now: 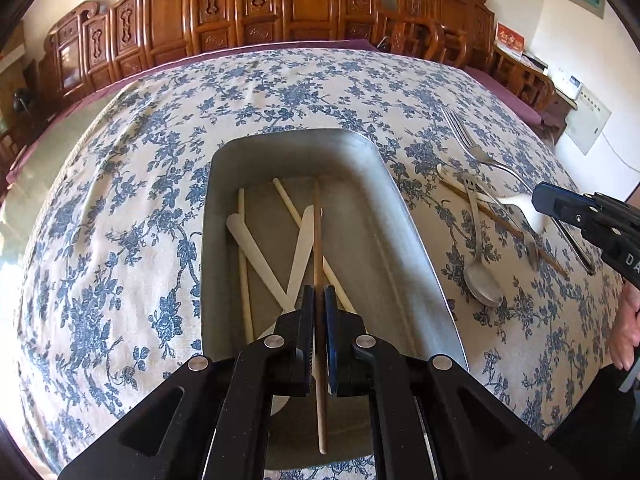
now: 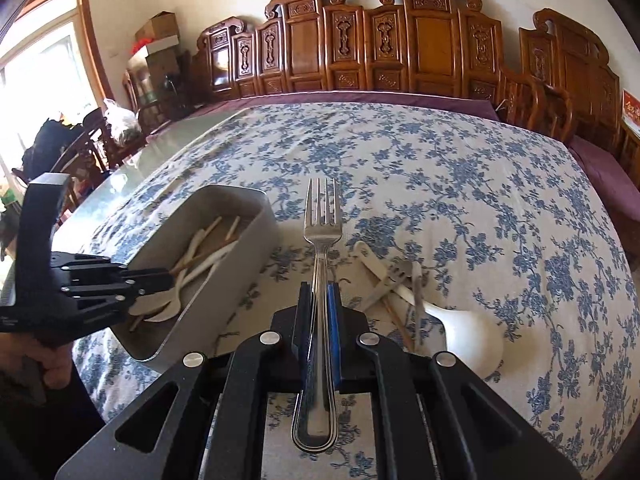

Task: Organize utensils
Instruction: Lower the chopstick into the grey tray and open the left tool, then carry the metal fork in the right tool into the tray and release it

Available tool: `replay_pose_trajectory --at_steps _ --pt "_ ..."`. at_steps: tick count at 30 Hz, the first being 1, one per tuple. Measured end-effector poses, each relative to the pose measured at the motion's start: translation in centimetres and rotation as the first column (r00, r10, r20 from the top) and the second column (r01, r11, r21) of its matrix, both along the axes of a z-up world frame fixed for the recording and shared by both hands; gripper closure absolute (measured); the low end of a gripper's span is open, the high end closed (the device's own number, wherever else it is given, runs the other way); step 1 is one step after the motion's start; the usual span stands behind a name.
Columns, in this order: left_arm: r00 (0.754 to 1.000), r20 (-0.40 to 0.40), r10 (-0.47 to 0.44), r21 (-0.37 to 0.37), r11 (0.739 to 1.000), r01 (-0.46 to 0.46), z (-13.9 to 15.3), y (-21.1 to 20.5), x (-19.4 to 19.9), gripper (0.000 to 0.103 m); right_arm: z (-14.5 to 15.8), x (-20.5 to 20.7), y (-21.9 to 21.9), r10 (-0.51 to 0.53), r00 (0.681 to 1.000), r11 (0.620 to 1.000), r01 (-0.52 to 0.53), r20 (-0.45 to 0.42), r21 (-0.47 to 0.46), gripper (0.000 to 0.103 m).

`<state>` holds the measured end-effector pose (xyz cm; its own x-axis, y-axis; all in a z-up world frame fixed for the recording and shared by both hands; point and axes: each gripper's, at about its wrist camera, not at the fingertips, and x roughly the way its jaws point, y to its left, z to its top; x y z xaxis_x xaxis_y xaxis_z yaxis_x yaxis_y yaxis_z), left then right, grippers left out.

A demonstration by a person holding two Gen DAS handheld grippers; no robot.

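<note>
My left gripper [image 1: 319,300] is shut on a brown wooden chopstick [image 1: 318,240] and holds it lengthwise over the grey metal tray [image 1: 404,216]. Pale chopsticks and white plastic utensils [image 1: 298,260] lie crossed in the tray. My right gripper [image 2: 319,292] is shut on a steel fork [image 2: 322,248], tines pointing away, above the cloth right of the tray [image 2: 236,268]. The left gripper also shows in the right wrist view [image 2: 160,280], over the tray's near end. The right gripper shows at the right edge of the left wrist view [image 1: 560,206].
A pile lies on the floral tablecloth [image 1: 120,200] right of the tray: a white plastic spoon [image 2: 468,330], a metal spoon [image 1: 482,280], a small fork [image 2: 400,272] and a brown chopstick [image 1: 504,224]. Carved wooden chairs [image 2: 380,48] line the far side.
</note>
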<state>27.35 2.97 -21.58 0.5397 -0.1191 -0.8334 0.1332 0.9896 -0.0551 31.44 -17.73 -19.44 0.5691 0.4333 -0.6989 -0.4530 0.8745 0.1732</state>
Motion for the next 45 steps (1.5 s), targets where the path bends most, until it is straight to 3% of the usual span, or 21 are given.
replay_pose_trajectory --at_steps 9,26,36,45 --pt "0.998 0.058 0.024 -0.018 1.0 -0.023 1.5 1.2 -0.6 0.093 0.8 -1.1 2.7 0.044 0.999 0.999 -0.044 0.003 0.016 0.093" --pt "0.987 0.122 0.105 -0.049 0.994 -0.1 3.6 6.0 -0.7 0.092 0.9 -1.2 9.3 0.106 0.994 0.994 -0.105 -0.019 0.012 0.093" --pt "0.98 0.136 0.145 -0.077 0.988 -0.135 4.1 7.6 -0.7 0.091 -0.7 -0.8 14.2 0.126 0.992 0.99 -0.128 -0.028 -0.055 0.093" --pt "0.977 0.14 0.161 -0.089 0.985 -0.15 4.4 8.2 -0.7 0.09 -2.7 1.6 15.4 0.062 0.993 0.997 -0.067 -0.099 -0.047 0.093"
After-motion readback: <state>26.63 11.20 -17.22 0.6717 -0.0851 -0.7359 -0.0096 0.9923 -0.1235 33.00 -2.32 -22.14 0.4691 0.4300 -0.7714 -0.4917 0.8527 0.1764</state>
